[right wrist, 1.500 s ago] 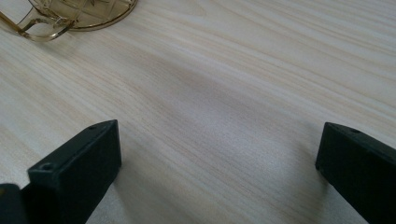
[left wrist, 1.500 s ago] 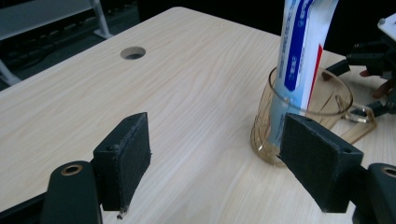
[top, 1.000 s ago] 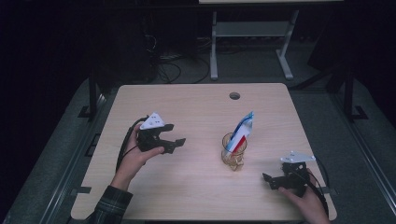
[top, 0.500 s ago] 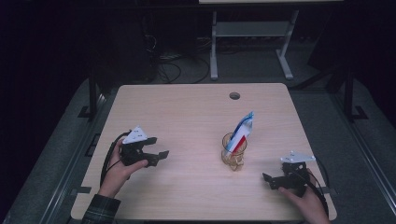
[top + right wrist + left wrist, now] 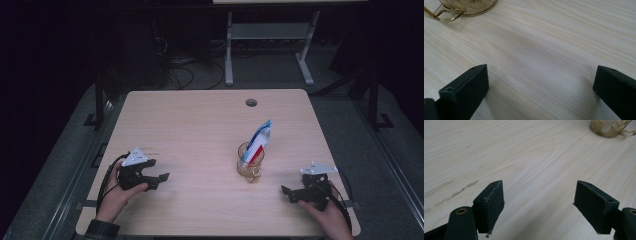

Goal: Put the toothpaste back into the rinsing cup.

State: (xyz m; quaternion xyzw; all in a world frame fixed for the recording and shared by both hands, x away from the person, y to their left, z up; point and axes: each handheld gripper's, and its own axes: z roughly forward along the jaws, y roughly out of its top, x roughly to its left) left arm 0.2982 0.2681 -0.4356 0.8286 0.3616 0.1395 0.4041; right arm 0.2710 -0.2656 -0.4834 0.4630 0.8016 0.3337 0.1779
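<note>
So the big change here is the left gripper (image 5: 159, 176): a second ago it was up around mid-bench, much nearer the glass mug, and it's been pulled back toward the person's edge, low over the wood at the near-left corner. The right gripper (image 5: 289, 191) hasn't budged, parked at the near-right edge the whole time.

Both sets of fingers (image 5: 489, 206) are spread wide with nothing between them, just bare bench (image 5: 200, 125) grain in the left gripper view, and the same in the right gripper view, where the fingers (image 5: 465, 88) are apart too.

Further out, the glass mug (image 5: 249, 166) stands upright right of the bench's middle, between the two grippers but nearer the right one, with the blue-white-red packet (image 5: 257, 141) standing in it and leaning up and to the right. The mug's base peeks in at the top of both gripper views, handle (image 5: 441, 15) toward the right gripper.

My read: the packet is in the mug and both hands are backed off, so this looks like the wrap-up, not a fresh reach.
</note>
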